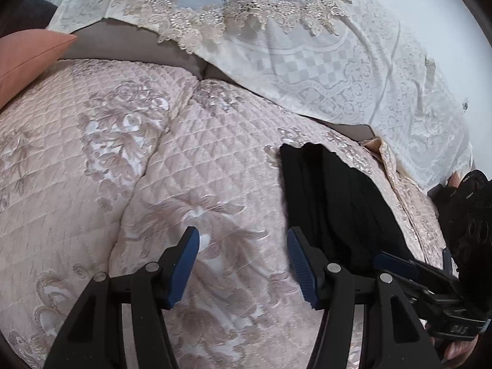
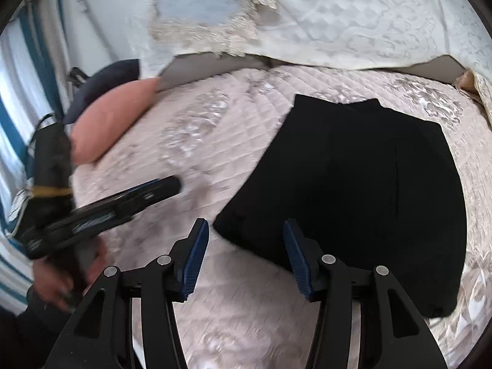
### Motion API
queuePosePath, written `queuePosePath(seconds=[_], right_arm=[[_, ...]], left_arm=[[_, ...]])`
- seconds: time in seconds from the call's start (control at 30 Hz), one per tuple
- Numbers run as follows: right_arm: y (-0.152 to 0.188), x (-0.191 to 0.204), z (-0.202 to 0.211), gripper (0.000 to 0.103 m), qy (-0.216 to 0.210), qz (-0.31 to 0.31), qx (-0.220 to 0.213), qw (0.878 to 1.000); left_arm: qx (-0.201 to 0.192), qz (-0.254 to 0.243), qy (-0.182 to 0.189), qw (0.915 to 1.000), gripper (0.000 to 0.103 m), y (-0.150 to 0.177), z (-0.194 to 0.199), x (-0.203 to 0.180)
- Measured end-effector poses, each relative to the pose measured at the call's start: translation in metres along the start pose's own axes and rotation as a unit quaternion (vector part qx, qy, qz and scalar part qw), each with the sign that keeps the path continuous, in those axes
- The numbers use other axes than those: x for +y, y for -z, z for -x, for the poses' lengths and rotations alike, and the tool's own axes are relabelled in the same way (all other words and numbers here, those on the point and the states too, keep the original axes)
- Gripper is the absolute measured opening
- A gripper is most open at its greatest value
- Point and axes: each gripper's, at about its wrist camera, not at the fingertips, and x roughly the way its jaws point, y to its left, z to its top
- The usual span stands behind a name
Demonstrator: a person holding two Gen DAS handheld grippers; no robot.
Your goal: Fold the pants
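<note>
We hold both grippers spread, gripping nothing. The pants [image 2: 353,190] lie folded, running away from the right gripper [image 2: 246,255]; the left gripper [image 1: 243,264] sits beside them, farther off.

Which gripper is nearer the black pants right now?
Right. The right gripper is open at the near edge of the pants, one finger over the cloth. The left gripper is open over the quilt, beside the pants' left edge.
</note>
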Motion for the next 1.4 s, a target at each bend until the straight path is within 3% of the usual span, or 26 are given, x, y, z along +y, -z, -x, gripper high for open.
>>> queuePosePath(seconds=[0.07, 0.17, 0.2, 0.23, 0.3, 0.43, 0.6, 0.7, 0.87, 0.97, 1.07, 1.2, 1.4], right_arm=[[0.004, -0.013, 0.015, 0.051, -0.002, -0.031, -0.020, 0.999], [0.010, -0.042, 0.038, 0.051, 0.031, -0.081, -0.054, 0.995], [0.013, -0.055, 0.045, 0.042, 0.049, -0.100, -0.063, 0.992], [0.015, -0.064, 0.049, 0.025, 0.062, -0.113, -0.065, 0.990], [0.020, -0.084, 0.055, 0.014, 0.094, -0.141, -0.067, 0.983], [0.025, -0.115, 0.062, 0.014, 0.127, -0.179, -0.079, 0.972], [0.027, -0.118, 0.044, 0.014, 0.123, -0.165, -0.042, 0.978], [0.024, -0.118, 0.045, 0.014, 0.114, -0.155, -0.040, 0.981], [0.007, -0.133, 0.053, 0.014, 0.125, -0.147, -0.056, 0.980], [-0.009, -0.146, 0.051, 0.016, 0.141, -0.147, -0.065, 0.977], [-0.019, -0.158, 0.039, 0.021, 0.155, -0.148, -0.064, 0.975], [-0.015, -0.173, 0.014, 0.027, 0.156, -0.156, -0.023, 0.975], [-0.009, -0.170, 0.031, 0.029, 0.157, -0.169, -0.040, 0.972]], left_arm=[[0.001, -0.008, 0.010, 0.9999, 0.061, -0.003, -0.002, -0.010], [0.004, -0.034, 0.030, 0.9990, 0.061, -0.007, -0.008, -0.032], [0.006, -0.045, 0.036, 0.9983, 0.061, -0.009, -0.011, -0.041], [0.009, -0.054, 0.042, 0.9976, 0.061, -0.010, -0.015, -0.050], [0.015, -0.070, 0.052, 0.9961, 0.061, -0.012, -0.023, -0.067], [0.015, -0.096, 0.076, 0.9924, 0.061, -0.019, -0.034, -0.099], [0.023, -0.119, 0.094, 0.9882, 0.061, -0.030, -0.057, -0.134], [0.036, -0.126, 0.066, 0.9891, 0.061, -0.039, -0.083, -0.141], [0.064, -0.132, -0.034, 0.9886, 0.064, -0.045, -0.125, -0.124], [0.075, -0.107, -0.013, 0.9914, 0.065, -0.048, -0.129, -0.110], [0.068, -0.129, -0.022, 0.9890, 0.065, -0.045, -0.127, -0.114], [0.071, -0.124, -0.023, 0.9895, 0.069, -0.050, -0.131, -0.109], [0.058, -0.117, -0.031, 0.9910, 0.067, -0.050, -0.117, -0.110]])
